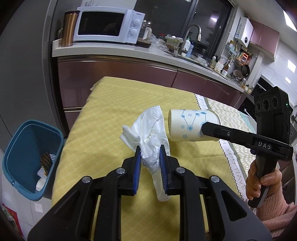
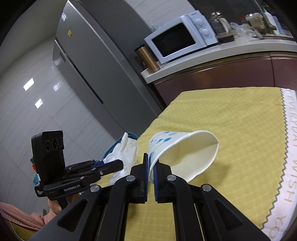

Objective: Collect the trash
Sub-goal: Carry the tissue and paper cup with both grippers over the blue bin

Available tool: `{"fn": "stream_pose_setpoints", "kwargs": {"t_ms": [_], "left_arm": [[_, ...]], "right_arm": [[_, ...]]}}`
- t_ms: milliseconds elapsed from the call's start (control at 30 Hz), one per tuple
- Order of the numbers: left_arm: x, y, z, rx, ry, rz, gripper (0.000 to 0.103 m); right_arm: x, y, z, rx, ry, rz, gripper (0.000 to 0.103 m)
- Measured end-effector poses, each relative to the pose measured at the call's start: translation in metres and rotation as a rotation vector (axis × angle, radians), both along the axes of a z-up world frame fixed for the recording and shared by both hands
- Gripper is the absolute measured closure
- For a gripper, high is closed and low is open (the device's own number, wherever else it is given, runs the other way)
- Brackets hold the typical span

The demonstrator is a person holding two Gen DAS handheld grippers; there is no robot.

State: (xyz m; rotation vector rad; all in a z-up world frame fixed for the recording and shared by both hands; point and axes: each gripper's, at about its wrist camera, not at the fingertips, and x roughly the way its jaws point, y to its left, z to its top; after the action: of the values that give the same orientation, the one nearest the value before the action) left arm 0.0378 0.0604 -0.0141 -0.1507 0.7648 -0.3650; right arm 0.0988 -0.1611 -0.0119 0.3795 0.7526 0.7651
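Even indoor light from ceiling panels [image 1: 291, 17], glare patches on the wall [image 2: 28, 84] left of the tongs; soft shadow under the cup [image 2: 182, 151]; heavy fisheye bending, dark vignetted corners; slight blur at edges

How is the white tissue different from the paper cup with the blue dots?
The tissue is soft, crumpled and plain white; the paper cup is stiff, smooth and printed with blue dots. The tissue is bunched between the jaws of the left gripper; the cup is pinched by its thin wall in the right gripper, lying sideways with its rim squashed. Both are held up above the yellow tablecloth.
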Motion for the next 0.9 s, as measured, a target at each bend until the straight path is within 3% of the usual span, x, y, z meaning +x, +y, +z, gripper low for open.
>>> {"fn": "stream_pose_setpoints", "kwargs": {"t_ms": [900], "left_arm": [[-0.017,0.098,0.006,-0.016,-0.029,0.199,0.084]], "right_arm": [[0.012,0.105,0.014,-0.035,-0.016,0.218,0.099]]}}
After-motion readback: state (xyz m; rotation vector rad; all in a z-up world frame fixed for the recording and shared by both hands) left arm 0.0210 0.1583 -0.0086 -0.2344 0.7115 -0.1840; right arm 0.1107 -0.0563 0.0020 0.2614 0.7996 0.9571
